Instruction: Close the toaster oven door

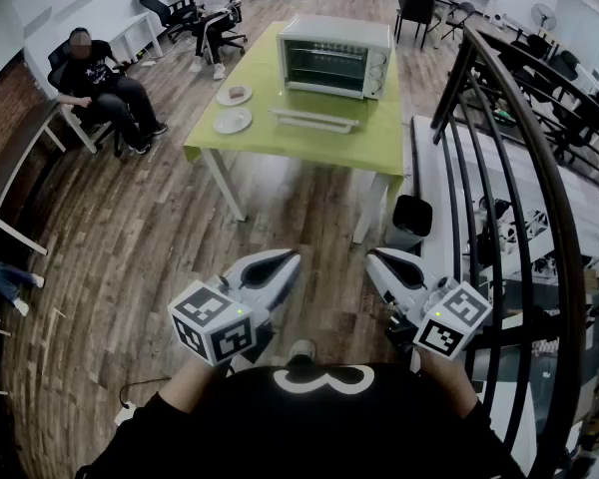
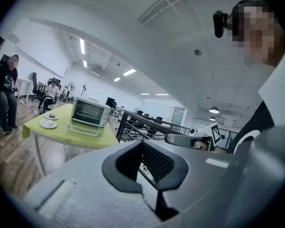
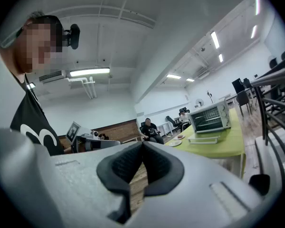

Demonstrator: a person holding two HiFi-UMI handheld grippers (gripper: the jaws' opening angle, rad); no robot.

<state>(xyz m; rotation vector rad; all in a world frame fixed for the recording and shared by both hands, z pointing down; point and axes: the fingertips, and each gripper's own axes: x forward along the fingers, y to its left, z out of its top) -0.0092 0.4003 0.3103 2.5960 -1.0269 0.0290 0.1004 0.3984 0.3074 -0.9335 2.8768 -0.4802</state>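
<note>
The toaster oven (image 1: 334, 56) stood toward the far side of the green surface (image 1: 280, 146), with its door (image 1: 314, 120) dropped open in front of it. A near plate (image 1: 233, 120) and a far plate (image 1: 234, 94) lay just to its left. The left gripper (image 1: 288, 259) and right gripper (image 1: 376, 259) were held low by the person's body, well apart from the surface, each with its jaws pressed together on nothing, beside a dark railing (image 1: 524, 108) at right.

White toaster oven (image 1: 334, 56), lime-green table (image 1: 280, 133), white plates (image 1: 233, 120)
</note>
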